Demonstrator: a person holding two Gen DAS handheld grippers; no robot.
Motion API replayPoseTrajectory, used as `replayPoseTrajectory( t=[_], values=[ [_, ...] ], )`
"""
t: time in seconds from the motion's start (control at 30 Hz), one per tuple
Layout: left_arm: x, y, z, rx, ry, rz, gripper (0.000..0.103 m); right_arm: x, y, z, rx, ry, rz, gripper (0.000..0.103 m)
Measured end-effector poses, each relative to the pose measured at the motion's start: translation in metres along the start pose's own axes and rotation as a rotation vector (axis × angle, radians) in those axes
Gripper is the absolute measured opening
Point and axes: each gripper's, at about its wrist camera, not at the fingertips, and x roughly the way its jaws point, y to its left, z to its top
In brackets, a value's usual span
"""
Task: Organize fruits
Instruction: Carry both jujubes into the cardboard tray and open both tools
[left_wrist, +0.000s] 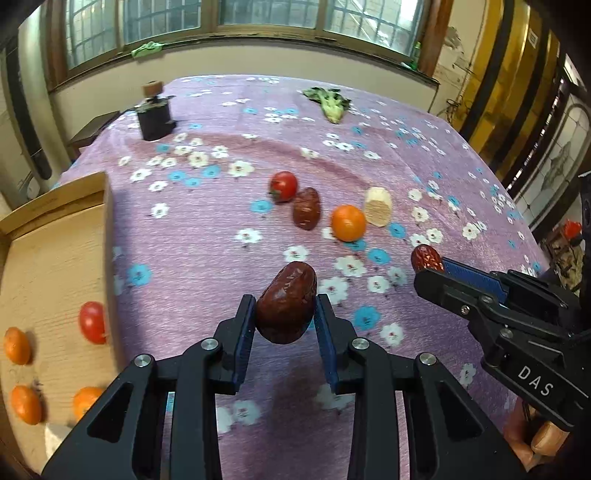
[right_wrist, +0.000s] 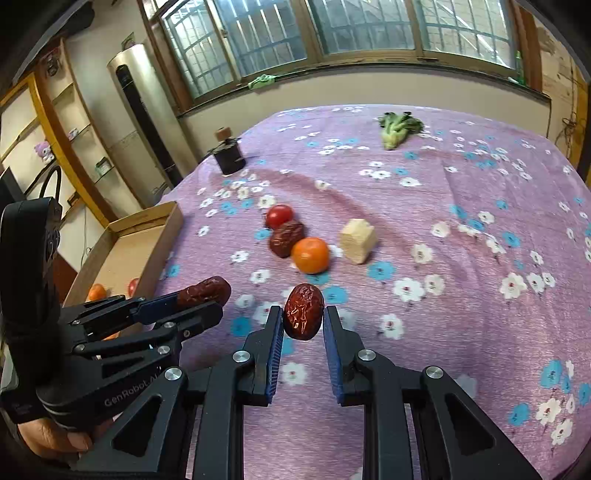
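Note:
My left gripper (left_wrist: 285, 306) is shut on a wrinkled red date (left_wrist: 287, 301), held above the purple cloth. My right gripper (right_wrist: 303, 314) is shut on a second red date (right_wrist: 303, 310). Each gripper shows in the other's view, the right gripper (left_wrist: 430, 260) with its date (left_wrist: 424, 256), the left gripper (right_wrist: 207, 295) with its date (right_wrist: 205, 290). Farther out on the cloth lie a cherry tomato (left_wrist: 283, 185), a third date (left_wrist: 306, 208) and an orange (left_wrist: 348, 222), close together. At the left stands a wooden tray (left_wrist: 51, 258) holding oranges (left_wrist: 16, 345) and a tomato (left_wrist: 92, 322).
A pale cut block (left_wrist: 377, 206) lies beside the orange. A leafy green vegetable (left_wrist: 330, 101) lies at the table's far side, and a small dark grinder (left_wrist: 154, 112) stands at the far left. A person's hand (right_wrist: 55, 439) grips the left tool.

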Motion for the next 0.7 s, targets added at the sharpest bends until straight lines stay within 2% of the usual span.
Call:
replayPoseTrajectory(
  t=[0.7],
  values=[
    [-0.034, 0.079, -0.012, -0.115, -0.032, 0.09, 0.03, 0.021, 0.089, 0.008, -0.13, 0.024, 0.099, 0.022]
  ],
)
